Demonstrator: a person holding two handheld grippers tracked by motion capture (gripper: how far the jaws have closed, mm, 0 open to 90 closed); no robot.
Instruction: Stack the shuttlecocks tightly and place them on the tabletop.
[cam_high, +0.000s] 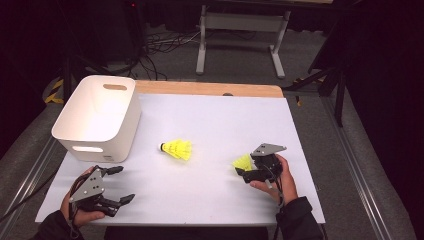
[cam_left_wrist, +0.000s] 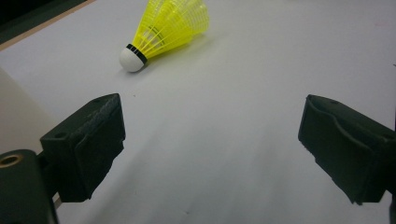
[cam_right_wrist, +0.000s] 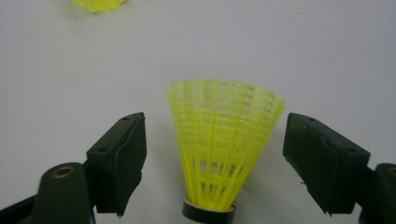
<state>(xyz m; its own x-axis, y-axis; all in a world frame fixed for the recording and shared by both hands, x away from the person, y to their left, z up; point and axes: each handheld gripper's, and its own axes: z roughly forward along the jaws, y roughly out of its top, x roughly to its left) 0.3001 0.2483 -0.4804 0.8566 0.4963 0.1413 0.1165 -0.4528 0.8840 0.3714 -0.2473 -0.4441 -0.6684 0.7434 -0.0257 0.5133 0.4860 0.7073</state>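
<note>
We see a white-topped bench with a white bin at its far left corner, handle slots in its walls. Two yellow shuttlecocks lie on the bench: the middle shuttlecock sits near the centre on its side, white cork toward the bin, and in the left gripper view it lies ahead of the jaws, well apart from them. The right shuttlecock is at the right side, just at the tip of the right tongs. In the right gripper view this one lies between the two jaws, skirt fanning away from the camera, cork end at the bottom edge (partly cut off); the jaws stand spread on either side of the skirt with a gap on both sides, so nothing is pinched. The right hand holds that gripper, dark sleeve below. The left tongs sit at the near left of the bench, in front of the bin, held by the left hand; jaws spread wide over bare bench.
</note>
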